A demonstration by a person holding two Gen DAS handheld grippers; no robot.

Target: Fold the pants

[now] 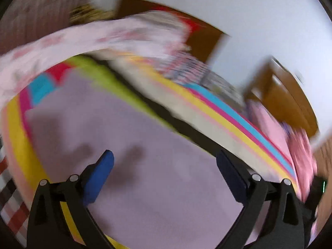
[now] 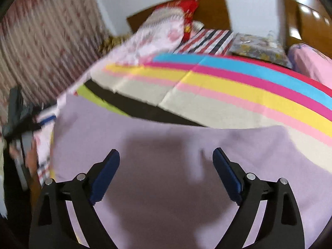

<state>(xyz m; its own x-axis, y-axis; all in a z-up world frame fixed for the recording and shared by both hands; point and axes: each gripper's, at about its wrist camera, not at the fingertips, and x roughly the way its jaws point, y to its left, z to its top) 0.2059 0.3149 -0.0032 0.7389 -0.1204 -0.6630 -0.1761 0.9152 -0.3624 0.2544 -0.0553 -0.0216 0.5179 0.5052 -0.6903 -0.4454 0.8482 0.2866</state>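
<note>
Lavender pants (image 1: 128,137) lie flat on a bed with a rainbow-striped sheet (image 1: 238,128); in the right wrist view the pants (image 2: 166,166) fill the lower half over the same sheet (image 2: 238,87). My left gripper (image 1: 165,157) is open and empty above the lavender cloth. My right gripper (image 2: 166,155) is open and empty above the cloth too. The left wrist view is motion-blurred. The other gripper shows at the left edge of the right wrist view (image 2: 22,120), blurred.
A pink floral quilt (image 2: 157,35), a red pillow (image 2: 188,14), a striped pillow (image 2: 207,39) and a pink bundle (image 2: 311,64) lie at the head of the bed. A wooden headboard (image 2: 211,6), a wooden door (image 2: 307,18) and a patterned curtain (image 2: 41,41) stand behind.
</note>
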